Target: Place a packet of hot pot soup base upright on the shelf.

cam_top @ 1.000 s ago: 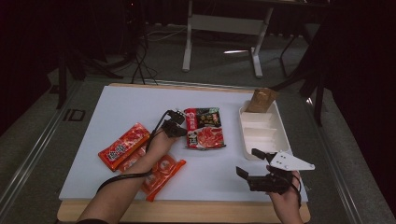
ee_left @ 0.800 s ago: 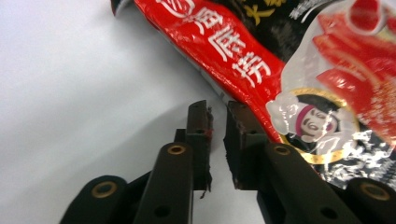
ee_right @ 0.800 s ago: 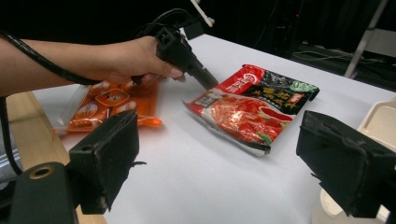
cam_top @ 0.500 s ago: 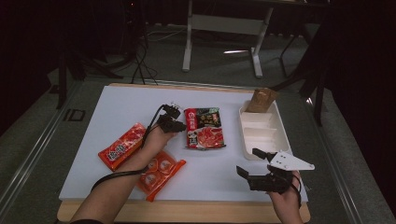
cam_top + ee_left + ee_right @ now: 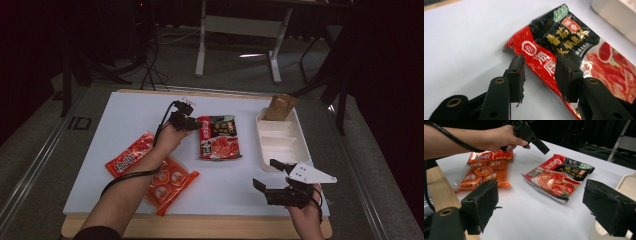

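A red and black sauce packet [image 5: 218, 137] lies flat in the middle of the white table [image 5: 125, 112]. My left gripper [image 5: 192, 125] hovers just over the packet's left edge. Its jaws have just been opening and stand apart. In the left gripper view the packet [image 5: 574, 50] lies on the table under the left gripper [image 5: 539, 67], and the pads do not press on it. My right gripper [image 5: 267, 174] rests open near the front right edge, with nothing between its fingers. From the right gripper view [image 5: 544, 202] I see the packet [image 5: 560, 176] and the left gripper [image 5: 541, 147] above it.
A flat orange-red packet [image 5: 130, 155] and a clear orange pack of round pieces [image 5: 167, 182] lie at the front left under the left forearm. A white divided tray [image 5: 282, 142] stands at the right, with a brown paper pouch [image 5: 281, 107] at its far end.
The left gripper's jaws have opened and let go of the sauce packet's edge. The left hand has risen a little. The right gripper has stayed put.
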A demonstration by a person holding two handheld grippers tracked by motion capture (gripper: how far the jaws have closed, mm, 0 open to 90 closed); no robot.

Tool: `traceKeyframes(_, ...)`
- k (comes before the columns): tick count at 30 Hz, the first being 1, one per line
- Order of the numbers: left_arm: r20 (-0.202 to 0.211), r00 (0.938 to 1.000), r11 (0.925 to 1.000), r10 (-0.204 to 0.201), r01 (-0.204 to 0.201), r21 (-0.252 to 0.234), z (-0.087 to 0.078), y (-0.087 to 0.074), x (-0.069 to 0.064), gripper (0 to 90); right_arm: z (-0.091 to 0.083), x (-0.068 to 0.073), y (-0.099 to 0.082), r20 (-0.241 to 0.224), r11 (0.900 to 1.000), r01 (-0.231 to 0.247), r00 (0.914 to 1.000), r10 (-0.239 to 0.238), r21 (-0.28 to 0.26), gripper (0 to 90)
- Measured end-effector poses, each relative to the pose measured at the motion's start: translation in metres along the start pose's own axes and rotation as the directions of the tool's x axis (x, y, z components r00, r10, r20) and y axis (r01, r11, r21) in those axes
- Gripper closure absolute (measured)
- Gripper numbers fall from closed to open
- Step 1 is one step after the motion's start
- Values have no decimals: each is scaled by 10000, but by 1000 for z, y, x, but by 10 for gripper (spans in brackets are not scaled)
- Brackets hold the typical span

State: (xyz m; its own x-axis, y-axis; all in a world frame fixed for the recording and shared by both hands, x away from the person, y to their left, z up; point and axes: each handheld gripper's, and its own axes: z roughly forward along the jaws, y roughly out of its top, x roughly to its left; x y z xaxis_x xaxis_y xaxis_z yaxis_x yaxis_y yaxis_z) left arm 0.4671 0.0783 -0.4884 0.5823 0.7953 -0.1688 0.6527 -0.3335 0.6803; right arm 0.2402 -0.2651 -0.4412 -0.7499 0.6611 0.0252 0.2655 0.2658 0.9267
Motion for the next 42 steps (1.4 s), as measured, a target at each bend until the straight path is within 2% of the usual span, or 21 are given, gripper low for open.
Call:
traceKeyframes(2, -140, 9999, 10000, 73, -73, -15, 3, 3, 1, 558, -1, 1, 1, -75, 9999, -7, 10000, 6, -102, 129)
traceKeyframes(5, -156, 9996, 9997, -219, 217, -145, 8, 6, 6, 532, -2, 1, 1, -82, 9994, 221, 9997, -224, -262, 135)
traceKeyframes(7, -233, 9994, 9994, -266, 261, -224, 11, 7, 9, 532, -2, 1, 1, -55, 9987, 424, 9991, -426, -292, 135)
traceKeyframes(9, -272, 9992, 9994, -279, 274, -197, 16, 7, 11, 532, -2, 1, 1, -99, 9989, 390, 9992, -393, -260, 135)
traceKeyframes(15, -191, 9997, 9996, -151, 146, -260, 31, 10, 14, 530, 0, 3, 0, -159, 9990, 419, 9990, -421, -162, 135)
traceKeyframes(19, -509, 9987, 9999, -16, 10, -110, 39, 14, 17, 509, 2, 4, -1, -195, 9992, 384, 9991, -385, -72, 135)
traceKeyframes(24, -298, 9992, 9997, -253, 252, -50, 49, 14, 25, 495, 1, 3, -1, -168, 9995, 323, 9993, -324, -28, 135)
traceKeyframes(27, -359, 9993, 9996, -95, 105, 276, 54, 12, 27, 475, 2, 2, -2, -177, 9996, 289, 9994, -289, 4, 135)
traceKeyframes(30, -249, 9994, 9995, -251, 256, 189, 58, 9, 28, 475, 3, 2, -2, -180, 9996, 289, 9994, -287, 76, 135)
traceKeyframes(33, -216, 9997, 9995, -148, 154, 275, 62, 7, 28, 475, 3, 3, -2, -193, 9994, 325, 9993, -322, 113, 135)
traceKeyframes(35, 27, 9992, 9986, -411, 409, 332, 65, 6, 30, 477, 3, 3, -2, -211, 9994, 328, 9992, -326, 108, 135)
traceKeyframes(37, 88, 9992, 9981, -397, 392, 472, 66, 6, 31, 483, 4, 3, -2, -240, 9993, 353, 9991, -350, 117, 135)
traceKeyframes(38, 243, 9985, 9977, -484, 471, 489, 67, 6, 31, 504, 4, 3, -3, -251, 9993, 364, 9990, -361, 126, 135)
traceKeyframes(42, 446, 9958, 9944, -806, 772, 727, 69, 7, 33, 547, 5, 3, -3, -310, 9991, 394, 9988, -389, 179, 135)
